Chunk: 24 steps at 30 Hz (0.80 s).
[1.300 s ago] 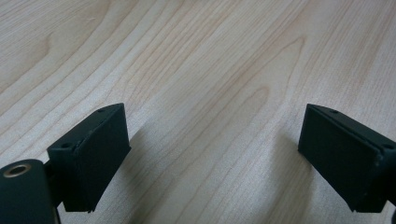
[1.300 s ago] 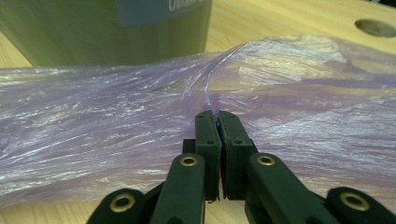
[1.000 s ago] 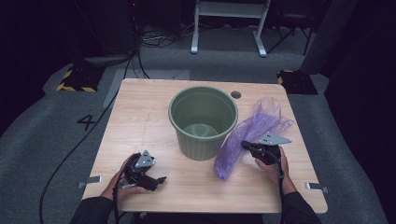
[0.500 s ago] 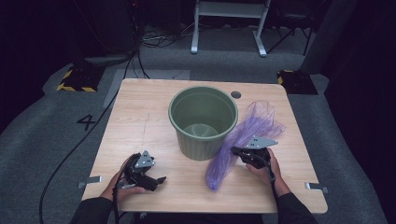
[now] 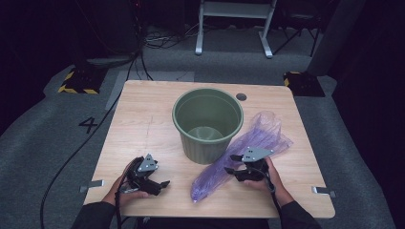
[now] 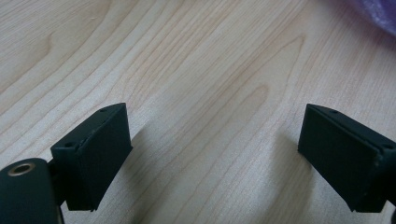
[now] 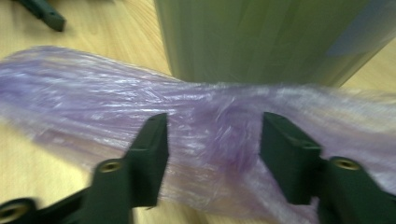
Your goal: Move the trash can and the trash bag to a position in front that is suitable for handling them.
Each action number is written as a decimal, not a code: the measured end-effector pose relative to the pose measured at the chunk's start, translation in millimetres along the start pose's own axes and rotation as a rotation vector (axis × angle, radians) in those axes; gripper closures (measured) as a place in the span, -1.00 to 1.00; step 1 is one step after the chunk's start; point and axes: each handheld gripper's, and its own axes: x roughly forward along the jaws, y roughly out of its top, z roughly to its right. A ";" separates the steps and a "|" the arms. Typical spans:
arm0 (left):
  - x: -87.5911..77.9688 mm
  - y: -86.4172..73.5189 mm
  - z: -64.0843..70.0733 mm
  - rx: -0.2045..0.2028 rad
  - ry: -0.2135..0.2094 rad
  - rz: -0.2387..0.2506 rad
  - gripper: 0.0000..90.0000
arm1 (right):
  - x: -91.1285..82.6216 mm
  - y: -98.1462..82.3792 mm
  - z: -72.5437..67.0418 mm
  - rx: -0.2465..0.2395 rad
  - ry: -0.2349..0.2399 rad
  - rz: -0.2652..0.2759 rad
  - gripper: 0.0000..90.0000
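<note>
A green plastic bin stands upright in the middle of the wooden table. A crumpled purple plastic bag lies stretched out on the table from the bin's right side toward the front edge. My right gripper sits at the bag's middle, close to the bin's base. Its jaws have just been opening. In the right gripper view the bag runs between and under the spread jaws, in front of the bin wall, and the pads do not press it. My left gripper rests at the front left, open over bare wood.
A round cable hole lies behind the bin to the right. Metal clamps stick out at the table's front corners. A purple edge of the bag shows at the top right of the left gripper view.
My right gripper has moved left and toward the front edge, dragging the bag out into a long strip. Its jaws have come off the bag. The left gripper has stayed put.
</note>
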 end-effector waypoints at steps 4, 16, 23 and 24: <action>0.0 0.0 -0.1 0.000 -0.001 0.000 -0.80 | -18.7 1.6 2.1 -0.030 -0.025 0.023 -0.41; 0.0 0.0 -0.1 0.000 -0.002 0.000 -0.80 | -31.5 -0.9 37.0 -0.013 -0.156 0.008 -0.65; 0.1 0.0 -0.1 0.000 -0.001 0.000 -0.80 | -0.6 -15.9 58.8 0.037 -0.103 -0.082 -0.63; 0.1 0.0 -0.1 0.000 -0.001 0.001 -0.80 | 2.1 -17.0 59.8 0.042 -0.096 -0.085 -0.61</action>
